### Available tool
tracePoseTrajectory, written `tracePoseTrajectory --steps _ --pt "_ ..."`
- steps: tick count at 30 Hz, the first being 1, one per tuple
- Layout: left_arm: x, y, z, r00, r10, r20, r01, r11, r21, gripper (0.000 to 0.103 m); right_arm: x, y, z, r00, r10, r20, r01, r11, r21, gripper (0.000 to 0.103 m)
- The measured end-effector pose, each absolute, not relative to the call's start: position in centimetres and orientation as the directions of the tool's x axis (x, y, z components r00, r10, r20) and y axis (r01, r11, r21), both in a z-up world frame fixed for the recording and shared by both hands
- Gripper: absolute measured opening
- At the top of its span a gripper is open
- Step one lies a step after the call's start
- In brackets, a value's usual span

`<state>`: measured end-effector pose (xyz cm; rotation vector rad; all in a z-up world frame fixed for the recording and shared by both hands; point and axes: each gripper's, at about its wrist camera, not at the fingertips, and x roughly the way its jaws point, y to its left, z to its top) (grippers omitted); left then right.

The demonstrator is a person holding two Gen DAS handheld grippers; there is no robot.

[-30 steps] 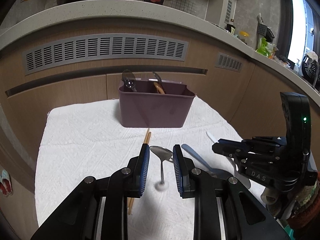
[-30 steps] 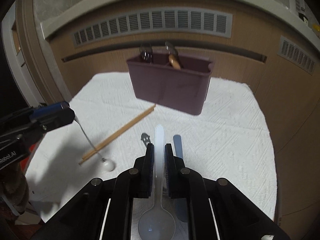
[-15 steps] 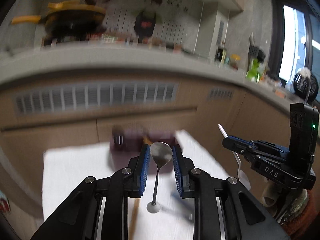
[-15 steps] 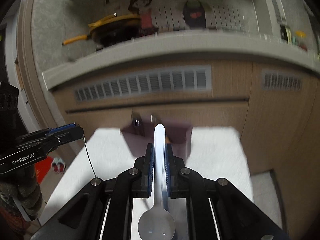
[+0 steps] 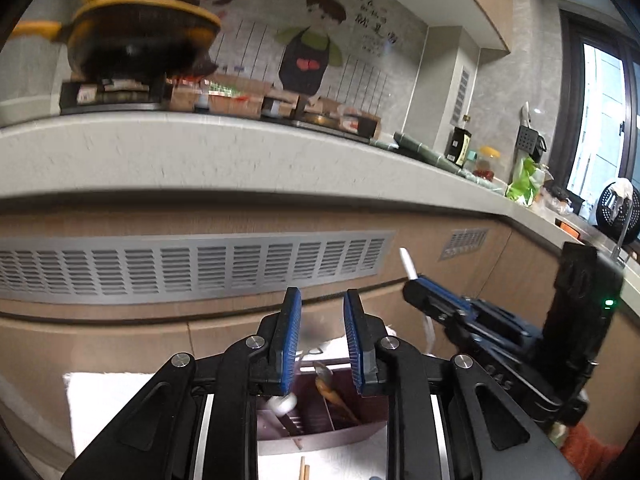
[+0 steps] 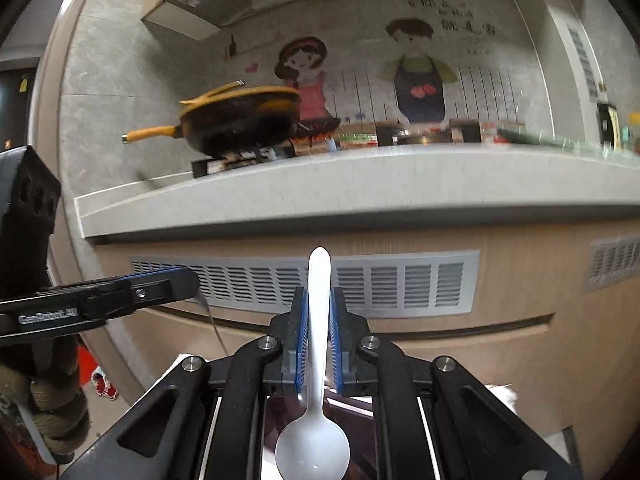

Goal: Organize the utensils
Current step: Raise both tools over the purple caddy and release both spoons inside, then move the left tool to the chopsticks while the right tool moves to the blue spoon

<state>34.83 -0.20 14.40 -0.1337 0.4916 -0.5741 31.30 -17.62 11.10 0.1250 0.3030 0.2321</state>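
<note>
My right gripper (image 6: 319,322) is shut on a white plastic spoon (image 6: 316,400), handle pointing up and away, bowl toward the camera; it also shows in the left wrist view (image 5: 416,288). My left gripper (image 5: 320,332) hovers above the purple utensil caddy (image 5: 320,420). A blurred metal spoon (image 5: 286,400) hangs below its fingers over the caddy's left compartment; the jaws look parted around it. From the right wrist view the left gripper (image 6: 188,284) has the spoon's thin handle (image 6: 214,320) hanging from its tip. The caddy holds a wooden-handled utensil (image 5: 332,392).
The caddy stands on a white towel (image 5: 104,392) before a wooden cabinet with a metal vent (image 5: 192,264). Chopstick ends (image 5: 304,472) lie on the towel in front of the caddy. A counter above carries a yellow-handled pan (image 5: 136,44).
Both grippers rose from the towel and moved forward over the caddy with their spoons. The metal spoon has slid down from between the left fingers toward the caddy.
</note>
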Motion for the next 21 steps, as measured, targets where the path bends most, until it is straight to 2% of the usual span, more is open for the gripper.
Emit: tracePoseTrajectory --steps 5,7,8,9,15,21 --pt "37.1 -1.1 11.5 0.707 -0.567 -0.422 0.485 0.823 -0.295 0.024 33.1 -18.0 7.5 0.928 0.241 -0.283 -0.199 0.965 0.17 0.01" --pt "37.7 -1.1 10.3 0.684 -0.585 -0.436 0.487 0.811 -0.323 0.032 33.5 -18.4 6.1 0.91 0.255 -0.326 -0.203 0.962 0.184 0.013" --pt "37.9 -1.0 9.8 0.674 -0.586 -0.45 0.486 0.81 -0.329 0.041 33.6 -18.6 5.7 0.899 0.26 -0.354 -0.203 0.961 0.19 0.017" --pt "37.8 -0.9 9.5 0.671 -0.583 -0.458 0.482 0.812 -0.328 0.045 33.5 -18.7 5.3 0.891 0.257 -0.373 -0.198 0.962 0.19 0.019" --pt "34.3 0.6 6.7 0.659 -0.531 -0.533 0.445 0.846 -0.293 0.045 30.5 -19.4 5.1 0.865 0.248 -0.436 -0.2 0.968 0.154 0.02" --pt "29.6 0.8 0.1 0.547 -0.465 -0.696 0.416 0.873 -0.255 0.045 26.1 -18.5 2.3 0.753 0.244 -0.611 -0.237 0.967 0.094 0.022"
